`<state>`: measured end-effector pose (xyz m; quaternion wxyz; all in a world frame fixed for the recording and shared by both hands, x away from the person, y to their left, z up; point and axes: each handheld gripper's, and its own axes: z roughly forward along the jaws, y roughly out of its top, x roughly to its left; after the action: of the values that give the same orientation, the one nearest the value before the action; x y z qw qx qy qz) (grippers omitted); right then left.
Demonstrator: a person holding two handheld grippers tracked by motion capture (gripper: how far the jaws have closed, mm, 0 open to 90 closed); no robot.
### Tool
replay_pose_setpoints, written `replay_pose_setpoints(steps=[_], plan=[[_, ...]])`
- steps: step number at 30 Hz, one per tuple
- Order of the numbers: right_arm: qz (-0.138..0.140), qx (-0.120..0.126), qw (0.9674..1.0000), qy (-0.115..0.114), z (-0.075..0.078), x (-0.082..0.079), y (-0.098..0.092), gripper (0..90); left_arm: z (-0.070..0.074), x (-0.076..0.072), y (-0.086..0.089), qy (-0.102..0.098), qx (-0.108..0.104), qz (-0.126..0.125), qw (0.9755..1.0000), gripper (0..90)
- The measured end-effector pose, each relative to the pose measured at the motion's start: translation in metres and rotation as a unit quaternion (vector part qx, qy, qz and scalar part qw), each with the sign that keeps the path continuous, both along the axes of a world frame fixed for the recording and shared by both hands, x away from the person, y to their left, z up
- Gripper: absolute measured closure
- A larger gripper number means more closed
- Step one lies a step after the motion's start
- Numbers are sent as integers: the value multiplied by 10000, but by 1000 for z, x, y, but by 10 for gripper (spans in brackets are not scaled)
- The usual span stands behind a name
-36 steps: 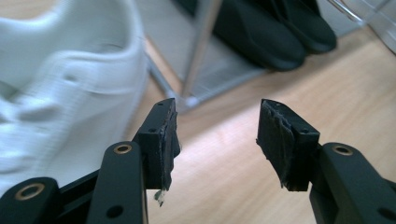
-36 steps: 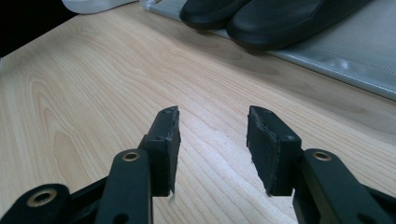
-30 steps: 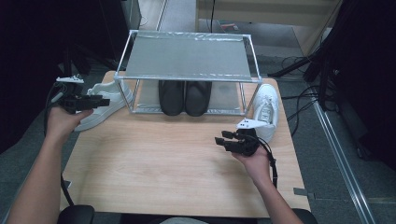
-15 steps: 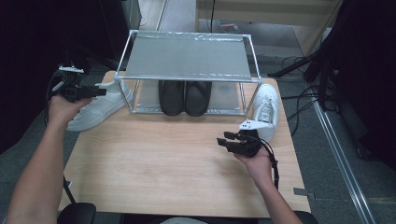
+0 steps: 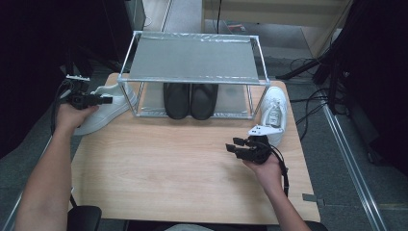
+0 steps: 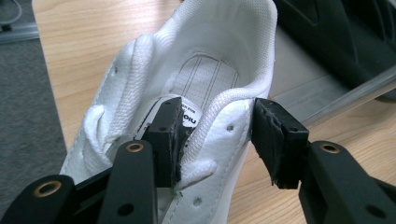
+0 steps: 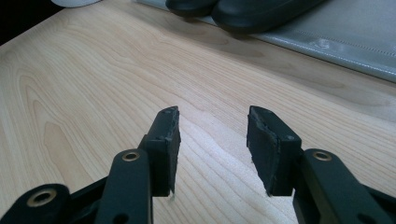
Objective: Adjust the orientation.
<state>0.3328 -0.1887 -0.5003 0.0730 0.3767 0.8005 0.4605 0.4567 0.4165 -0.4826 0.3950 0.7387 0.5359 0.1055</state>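
Observation:
A white sneaker [image 5: 98, 113] lies at the table's left edge, beside the rack. My left gripper [image 5: 109, 100] straddles its side wall: in the left gripper view one pad [image 6: 168, 135] is inside the sneaker [image 6: 205, 56] by the collar, the other outside it. Its jaws have just been closing on that wall, and I see no squeeze of the padding. My right gripper [image 5: 232, 145] rests low over bare wood at the front right, open, with nothing between its fingertips [image 7: 212, 116]. A second white sneaker [image 5: 274, 110] stands at the table's right edge, just beyond it.
A metal wire rack [image 5: 192, 57] stands at the back of the wooden table [image 5: 168, 168], with a pair of black shoes [image 5: 190, 98] on its lower shelf. The rack's rail [image 6: 336, 93] runs close to the right of the left sneaker. Floor and cables surround the table.
My left hand has moved right and down onto the white sneaker, its jaws now around the shoe's side wall. The right hand has stayed put.

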Motion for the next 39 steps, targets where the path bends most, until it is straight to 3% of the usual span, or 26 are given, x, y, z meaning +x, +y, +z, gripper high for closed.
replay_pose_setpoints(steps=[5, 12, 20, 23, 28, 30, 39], plan=[[12, -10, 10000, 11, -1, 0, 1, 557, 1, -2, -1, -101, 71, -221, 9997, 654], [-7, -7, 10000, 0, -1, 1, 0, 561, 7, -3, -3, 110, 74, -478, 9988, 791], [-7, 36, 10000, -10, 0, 2, 0, 567, 14, -8, 1, 278, 159, -256, 9992, 825], [-1, 41, 10000, -18, 0, 3, 0, 567, 17, -11, 3, 297, 90, -180, 9994, 828], [41, 43, 10000, -10, 0, 4, 3, 566, 21, -23, 4, 270, 1, -179, 9995, 828], [82, 41, 10000, -18, 0, 5, 6, 565, 22, -32, 4, 350, -143, -73, 9993, 829], [222, 41, 9997, -22, 1, 9, 15, 563, 30, -58, -3, 301, -107, -46, 9995, 831]])
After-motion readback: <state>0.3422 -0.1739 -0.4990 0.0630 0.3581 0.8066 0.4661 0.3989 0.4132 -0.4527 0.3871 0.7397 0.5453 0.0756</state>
